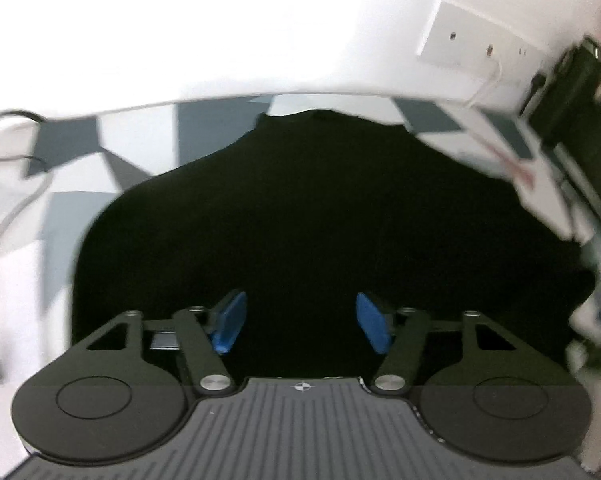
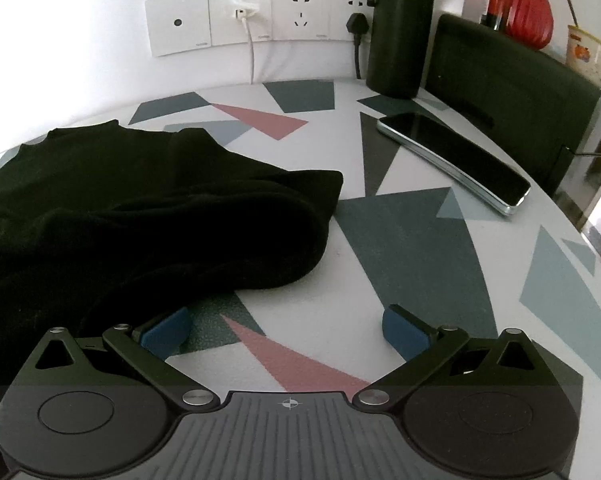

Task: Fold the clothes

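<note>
While both tongs stand wide and empty, best to settle on a grip before closing. Left tongs [image 1: 298, 326] hover over the middle of the black garment [image 1: 320, 220], blue pads [image 1: 230, 326] well apart, nothing between them; right tongs [image 2: 288, 330] sit low over the bare counter [image 2: 400, 232], just beside the garment's near edge, one pad [image 2: 166, 330] close to the cloth (touching or not, cannot tell). Garment spread over the left and centre of the counter, one side already rolled or doubled over into a thick lump toward the right. Probably mid-fold, so: take a single layer at an edge or corner, not the bulky roll; pinch with both tongs at matching points along one side; lift just enough to clear, carry across, lay flat, then smooth. Black on black hides the seams and hems, so worth going by the outline against the patterned top.

To the right, a phone [image 2: 456, 162] lying flat, near enough for a swung hem to sweep. Behind it a dark bottle [image 2: 400, 28], upright by the wall sockets [image 2: 256, 16] with a white cable [image 2: 252, 52] and a black plug [image 2: 356, 24] hanging down. Farther off, a red vase [image 2: 528, 4] and a mug [image 2: 588, 52]. Left view blurred at its edges.
</note>
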The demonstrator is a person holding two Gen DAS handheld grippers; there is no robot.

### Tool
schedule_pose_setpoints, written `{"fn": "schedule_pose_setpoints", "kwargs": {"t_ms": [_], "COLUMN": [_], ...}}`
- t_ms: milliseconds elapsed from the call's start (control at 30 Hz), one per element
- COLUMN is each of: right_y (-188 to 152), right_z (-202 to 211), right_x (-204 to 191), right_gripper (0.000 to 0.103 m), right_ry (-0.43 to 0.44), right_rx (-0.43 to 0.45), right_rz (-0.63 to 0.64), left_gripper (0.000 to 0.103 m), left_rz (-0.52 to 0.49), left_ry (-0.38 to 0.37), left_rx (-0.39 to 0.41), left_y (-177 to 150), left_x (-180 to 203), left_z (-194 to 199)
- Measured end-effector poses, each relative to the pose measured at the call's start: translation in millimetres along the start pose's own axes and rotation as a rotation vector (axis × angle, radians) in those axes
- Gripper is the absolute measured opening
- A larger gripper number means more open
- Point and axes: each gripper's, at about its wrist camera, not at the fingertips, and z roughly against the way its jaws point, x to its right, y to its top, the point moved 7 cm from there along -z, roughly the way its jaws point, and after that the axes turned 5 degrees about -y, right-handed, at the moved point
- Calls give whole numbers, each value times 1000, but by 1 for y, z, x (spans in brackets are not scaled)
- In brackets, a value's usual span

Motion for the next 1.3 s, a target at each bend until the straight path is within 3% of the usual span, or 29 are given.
{"fn": "schedule_pose_setpoints", "kwargs": {"t_ms": [67, 200, 233, 300, 433, 533, 667, 767, 833, 900, 967, 1033, 1067, 1200, 1300], "right_y": [0, 0, 0, 0, 0, 0, 2, 2, 1, 1, 1, 2, 3, 3, 3], "right_z": [0, 0, 0, 0, 1, 1, 0, 1, 1, 0, 0, -1, -1, -2, -2], "right_x": [0, 1, 1, 1, 0, 0, 1, 1, 1, 1, 0, 0, 0, -1, -2], "right_gripper": [102, 102, 102, 102, 102, 102, 102, 102, 102, 102, 102, 102, 102, 102, 102], "right_ry": [1, 4, 4, 4, 5, 4, 4, 5, 3, 1, -1, -2, -3, -11, -18], "right_rx": [-1, 2, 3, 5, 6, -1, -16, -19, -15, -12, -20, -30, -35, -44, -46], "right_rz": [1, 3, 4, 4, 4, 5, 6, 6, 4, 2, 0, 0, -1, -9, -15], "left_gripper": [42, 38, 34, 15, 5, 4, 4, 4, 4, 5, 5, 6, 6, 16, 17], "left_rz": [54, 72, 58, 28, 50, 14, -72, -135, -158, -143, -112, -108, -99, 72, 206], "left_ry": [-38, -65, -73, -70, -45, -67, -206, -292, -316, -300, -251, -150, -117, -180, -199], "left_rx": [-17, -50, -59, -87, -76, -3, 201, 276, 258, 169, 26, -46, -46, 7, 18], "left_y": [12, 25, 25, 26, 29, 40, 70, 63, 37, 3, -32, -56, -61, -53, -40], "left_x": [1, 12, 18, 26, 25, 29, 46, 50, 42, 27, 10, -6, -11, -25, -38], "left_z": [-12, -32, -38, -49, -53, -38, 21, 63, 72, 60, 35, 20, 19, 25, 20]}}
